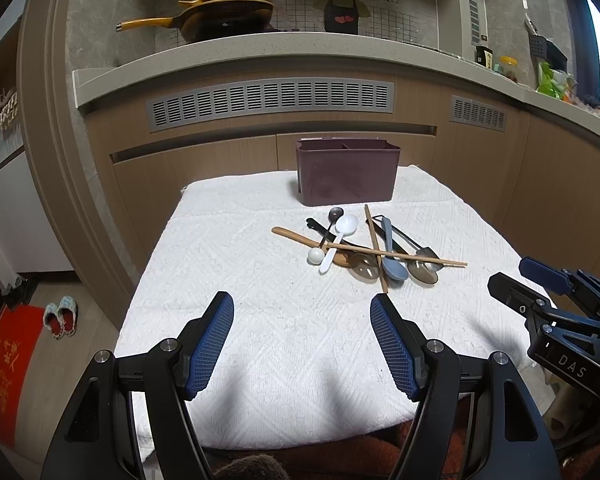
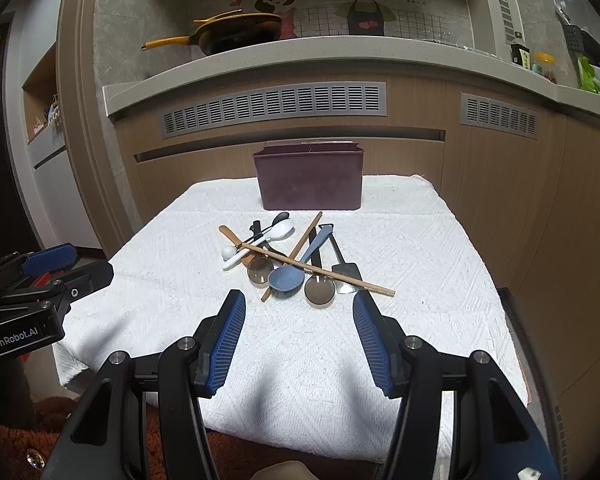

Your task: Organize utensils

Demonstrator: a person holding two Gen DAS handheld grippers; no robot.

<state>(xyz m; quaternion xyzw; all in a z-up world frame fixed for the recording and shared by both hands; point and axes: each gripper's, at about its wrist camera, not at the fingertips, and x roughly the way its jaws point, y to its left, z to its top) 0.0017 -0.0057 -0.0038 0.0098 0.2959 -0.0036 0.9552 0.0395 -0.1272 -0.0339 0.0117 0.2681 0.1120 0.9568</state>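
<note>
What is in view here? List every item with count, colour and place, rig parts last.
utensil holder: one, dark maroon, divided, far end of the cloth, nothing seen inside
chopsticks: two, wooden, crossed over the pile
blue spoon: one, grey-blue, near side of the pile
white spoon: one, left of the pile
other utensils: several dark or translucent spoons, a wooden one, tangled mid-cloth; exact count unclear
cloth: one, white, textured, covering the table
frying pan: one, yellow, on the counter behind
slippers: one pair, on the floor at left
left gripper: open, holding nothing
right gripper: open, holding nothing
</note>
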